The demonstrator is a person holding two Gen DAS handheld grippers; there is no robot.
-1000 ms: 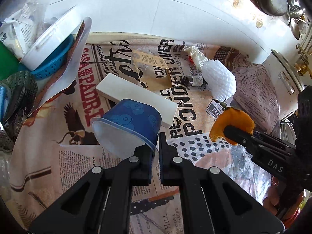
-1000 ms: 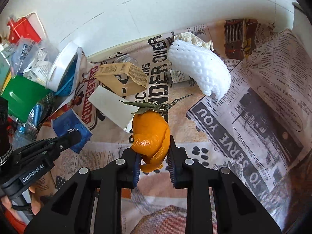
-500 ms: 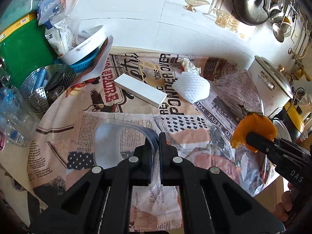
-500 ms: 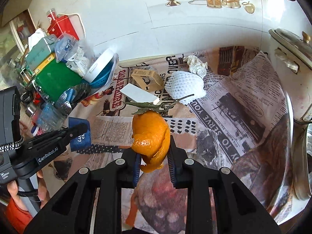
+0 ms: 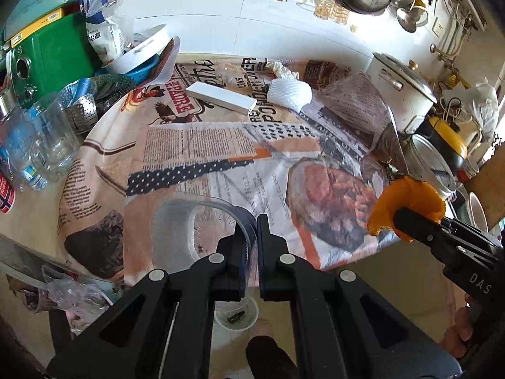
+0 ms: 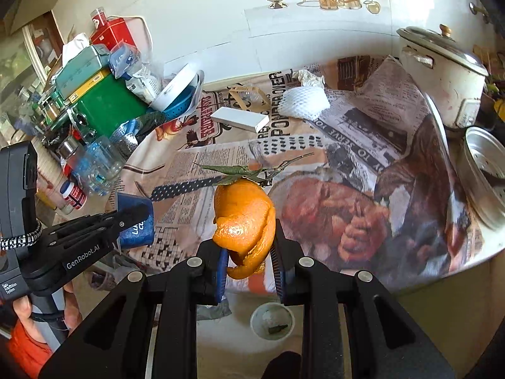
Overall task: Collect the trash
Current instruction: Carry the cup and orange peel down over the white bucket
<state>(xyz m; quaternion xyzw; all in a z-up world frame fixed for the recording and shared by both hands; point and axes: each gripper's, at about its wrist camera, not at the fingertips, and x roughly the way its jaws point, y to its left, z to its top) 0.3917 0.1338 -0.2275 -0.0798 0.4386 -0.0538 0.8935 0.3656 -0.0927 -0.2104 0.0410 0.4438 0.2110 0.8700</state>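
Both tongs are loaded right now and held out past the near edge of the round newspaper-print covered surface [image 5: 221, 145]. The left tongs [image 5: 251, 221] are pinched nearly shut on the rim of a blue plastic cup with a clear inside [image 5: 202, 221]; from the right wrist view you can see its blue wall with white lettering [image 6: 135, 221] sticking out past the tips. The right tongs [image 6: 249, 252] are closed partway on a curled piece of orange citrus peel with a leafy green stem on top [image 6: 243, 221], the pads squeezing it from both sides.

The bit that matters for the drop: there's a small white round bin on the floor [image 6: 273, 320], down below the surface's near edge. It sits almost straight under both tongs, a touch toward the right tongs' side in the right wrist view and just behind the left tongs' tips in the left one [image 5: 236, 317]. I think there's already a dark scrap in it, but it's small and fuzzy so don't quote me. The right tongs look like the nearer of the two.

The peel hangs upright, long axis vertical, stem up, loose curl at the bottom. The cup lies on its side in the grip, mouth facing the camera.

Still on the surface, well beyond the near edge toward the wall: a flat white rectangular box [image 5: 221, 101], a white foam fruit net [image 5: 288, 93] and a crumpled tissue [image 5: 281, 69] just behind it.
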